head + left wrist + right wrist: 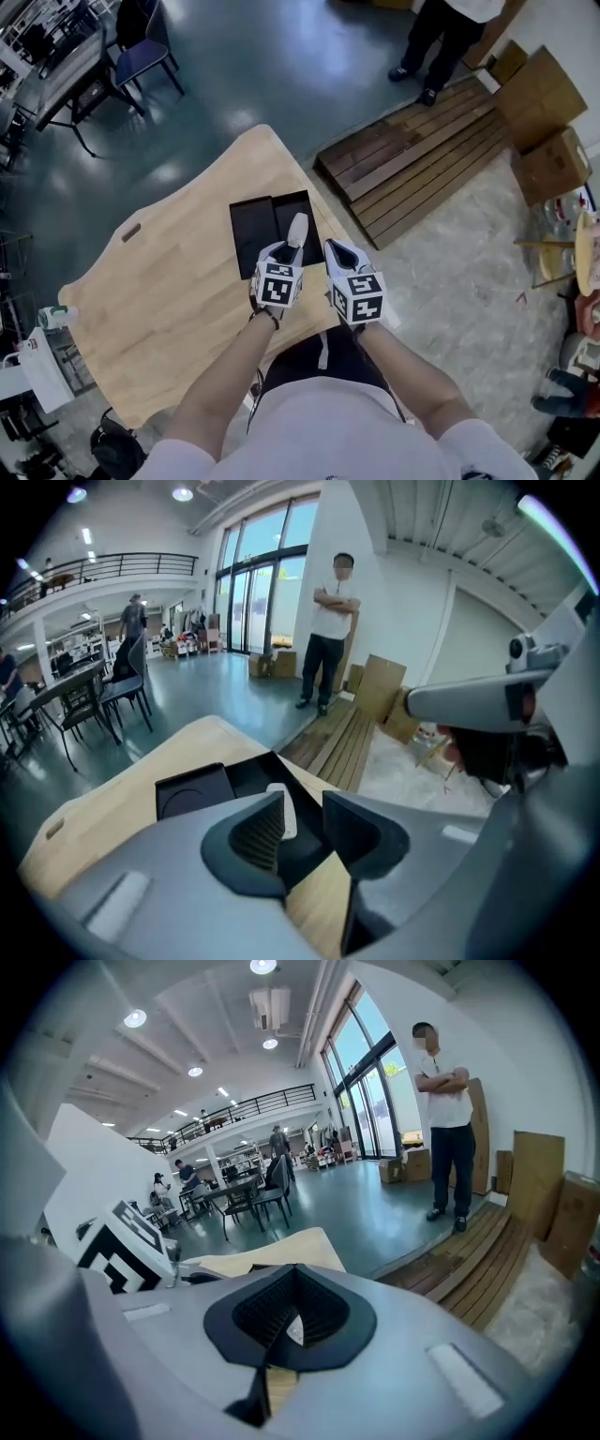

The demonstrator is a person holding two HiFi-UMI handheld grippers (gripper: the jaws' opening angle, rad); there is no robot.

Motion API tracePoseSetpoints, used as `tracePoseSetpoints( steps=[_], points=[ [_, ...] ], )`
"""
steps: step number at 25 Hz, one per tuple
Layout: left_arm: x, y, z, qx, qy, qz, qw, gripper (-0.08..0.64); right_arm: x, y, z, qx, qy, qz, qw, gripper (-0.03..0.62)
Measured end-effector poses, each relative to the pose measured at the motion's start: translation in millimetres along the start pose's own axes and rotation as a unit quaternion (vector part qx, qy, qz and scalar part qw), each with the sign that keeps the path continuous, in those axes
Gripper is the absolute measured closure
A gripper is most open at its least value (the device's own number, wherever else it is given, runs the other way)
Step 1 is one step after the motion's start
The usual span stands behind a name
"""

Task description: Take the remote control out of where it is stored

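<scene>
An open black box [251, 234] lies on the wooden table [178, 281], its lid [192, 791] on the left and its tray [309, 208] on the right. The white remote control [297, 229] rests in the tray, long side pointing away from me. My left gripper [286, 249] hovers just in front of it, jaws open. In the left gripper view the remote control [282, 806] shows beyond the gap, partly behind the left finger [258, 836]. My right gripper [339, 253] hangs beside the box's right edge, shut and empty [292, 1324].
A wooden pallet [427, 159] and cardboard boxes [544, 112] lie on the floor to the right of the table. A person [441, 33] stands beyond the pallet. Chairs and desks [141, 52] fill the far left. A small bottle [56, 316] stands off the table's left end.
</scene>
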State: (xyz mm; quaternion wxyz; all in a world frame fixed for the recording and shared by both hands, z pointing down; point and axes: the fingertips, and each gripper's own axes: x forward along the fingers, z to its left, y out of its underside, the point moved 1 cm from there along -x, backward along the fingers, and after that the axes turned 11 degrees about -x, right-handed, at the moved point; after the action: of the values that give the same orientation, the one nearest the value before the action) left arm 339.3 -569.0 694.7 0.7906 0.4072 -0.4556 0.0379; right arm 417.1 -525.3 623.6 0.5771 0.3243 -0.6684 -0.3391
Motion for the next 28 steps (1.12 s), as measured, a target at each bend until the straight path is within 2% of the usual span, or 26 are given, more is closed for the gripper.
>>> tracePoseSetpoints(
  steps=[3, 6, 9, 13, 17, 20, 28],
  points=[
    [51.0, 14.7, 13.1, 0.005, -0.015, 0.071, 0.9973, 0.378, 18.3, 13.6, -20.7, 0.014, 0.004, 0.010, 1.000, 0.566],
    [93.1, 29.6, 27.0, 0.011, -0.036, 0.134, 0.9902, 0.345, 29.3, 27.8, -37.1, 0.030, 0.007, 0.018, 0.999, 0.566],
    [123.4, 37.6, 35.0, 0.031, -0.052, 0.178, 0.9821, 0.327, 34.3, 41.8, -52.7, 0.047, 0.010, 0.026, 0.999, 0.566],
    [152.4, 46.8, 34.0, 0.048, -0.055, 0.223, 0.9720, 0.283, 36.9, 57.3, -74.4, 0.064, 0.017, 0.036, 0.997, 0.566],
    [171.9, 49.7, 36.5, 0.059, -0.063, 0.250, 0.9644, 0.278, 39.8, 59.3, -90.8, 0.069, 0.020, 0.035, 0.997, 0.566],
    [179.7, 47.9, 42.9, 0.063, -0.088, 0.261, 0.9592, 0.275, 40.6, 56.6, -100.7, 0.069, 0.021, 0.031, 0.997, 0.566],
    [184.7, 56.7, 50.2, 0.112, -0.156, 0.254, 0.9479, 0.275, 37.0, 60.4, -99.4, 0.068, 0.014, 0.034, 0.997, 0.566]
  ],
)
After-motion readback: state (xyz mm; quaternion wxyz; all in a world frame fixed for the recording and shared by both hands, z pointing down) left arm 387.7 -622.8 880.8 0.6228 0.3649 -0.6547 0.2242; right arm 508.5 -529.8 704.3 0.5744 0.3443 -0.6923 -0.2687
